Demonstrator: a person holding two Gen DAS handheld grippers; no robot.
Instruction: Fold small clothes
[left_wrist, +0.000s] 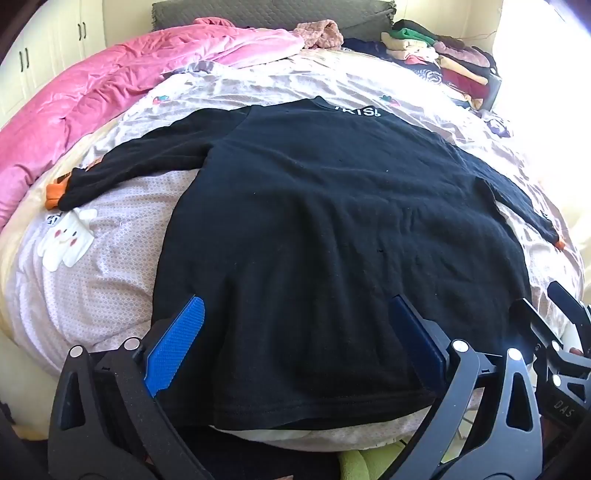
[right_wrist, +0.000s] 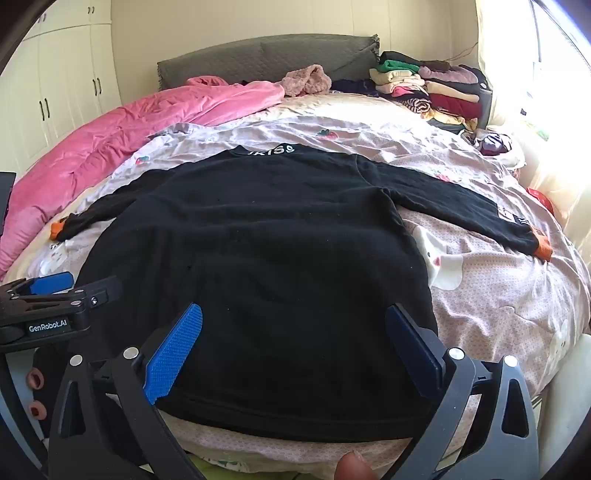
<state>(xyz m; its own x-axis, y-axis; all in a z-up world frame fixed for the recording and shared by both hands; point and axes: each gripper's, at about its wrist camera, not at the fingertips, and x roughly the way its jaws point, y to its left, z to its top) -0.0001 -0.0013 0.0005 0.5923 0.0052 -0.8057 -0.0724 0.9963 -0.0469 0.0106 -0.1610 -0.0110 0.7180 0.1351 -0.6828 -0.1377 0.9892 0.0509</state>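
A black long-sleeved top (left_wrist: 314, 229) (right_wrist: 258, 258) with orange cuffs and white lettering at the collar lies flat on the bed, both sleeves spread outward, hem nearest me. My left gripper (left_wrist: 297, 306) hovers open over the hem's left part, blue pads wide apart with nothing pinched. Over the hem's right part my right gripper (right_wrist: 293, 314) stands open the same way. In the right wrist view the left gripper (right_wrist: 51, 291) shows at the left edge. In the left wrist view the right gripper (left_wrist: 561, 317) shows at the right edge.
A pale pink patterned sheet (right_wrist: 498, 295) covers the bed. A bright pink quilt (left_wrist: 92, 107) is bunched along the left. Folded clothes (right_wrist: 428, 88) are stacked at the far right by the grey headboard (right_wrist: 266, 59). White wardrobes (right_wrist: 55, 81) stand at left. A fingertip (right_wrist: 352, 467) shows at the bottom.
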